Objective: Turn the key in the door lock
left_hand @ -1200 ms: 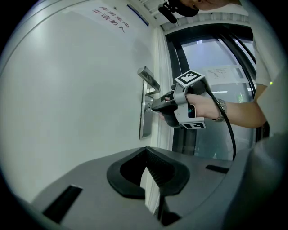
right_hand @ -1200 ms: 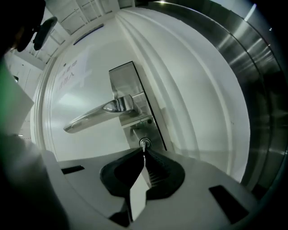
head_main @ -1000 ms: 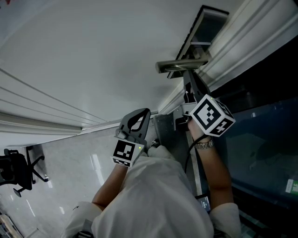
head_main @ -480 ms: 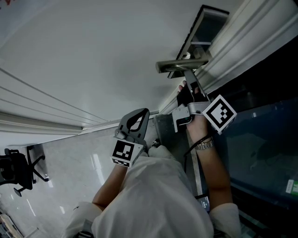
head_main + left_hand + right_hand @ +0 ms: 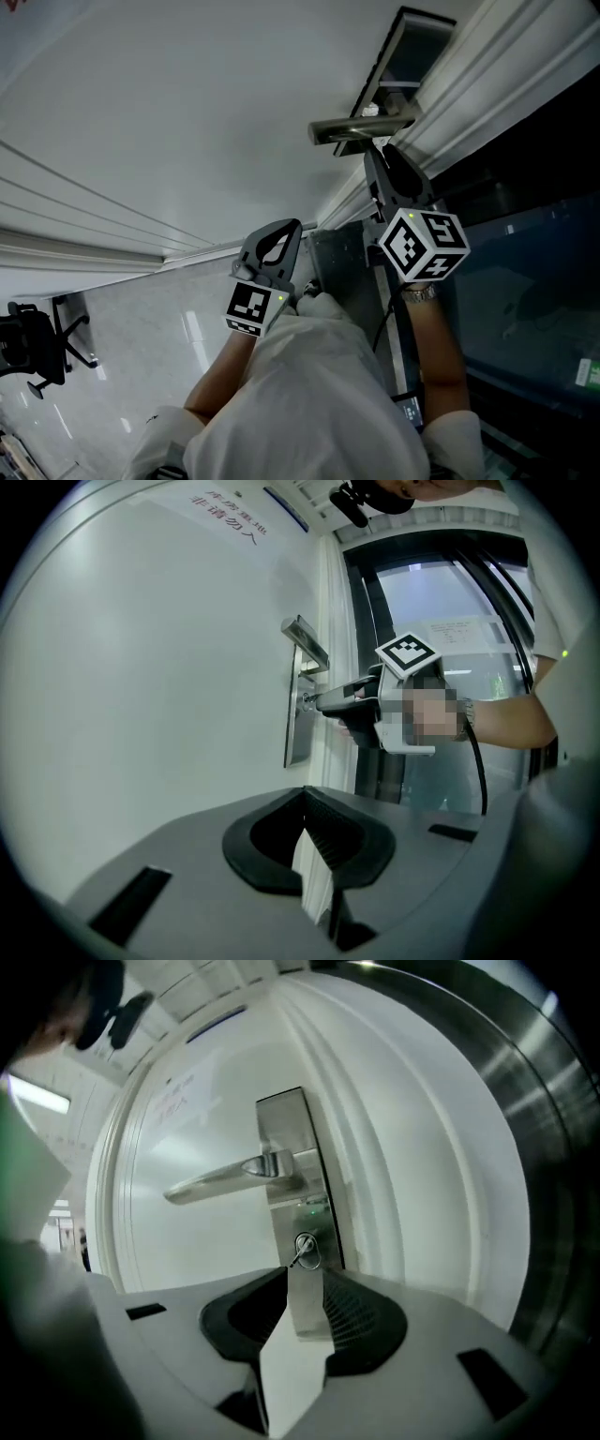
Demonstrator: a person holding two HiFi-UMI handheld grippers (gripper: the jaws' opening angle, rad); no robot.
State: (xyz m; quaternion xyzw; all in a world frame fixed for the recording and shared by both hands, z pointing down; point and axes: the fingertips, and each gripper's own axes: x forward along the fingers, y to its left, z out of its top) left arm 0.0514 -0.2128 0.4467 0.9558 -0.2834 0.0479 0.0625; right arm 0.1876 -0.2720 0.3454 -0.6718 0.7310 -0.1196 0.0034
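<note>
The key (image 5: 296, 1258) sits in the lock (image 5: 308, 1241) just ahead of the right gripper (image 5: 305, 1277), whose empty jaws have just been opening, so close squarely on it before twisting, while the left gripper (image 5: 306, 799) waits closed and empty.

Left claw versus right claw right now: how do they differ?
The left claw has its jaws together, empty; the right claw has them apart, having just been opening, nothing pinched between. The right claw sits at the key in the lock plate; the left claw hangs back from the door. Both point toward the door.
</note>
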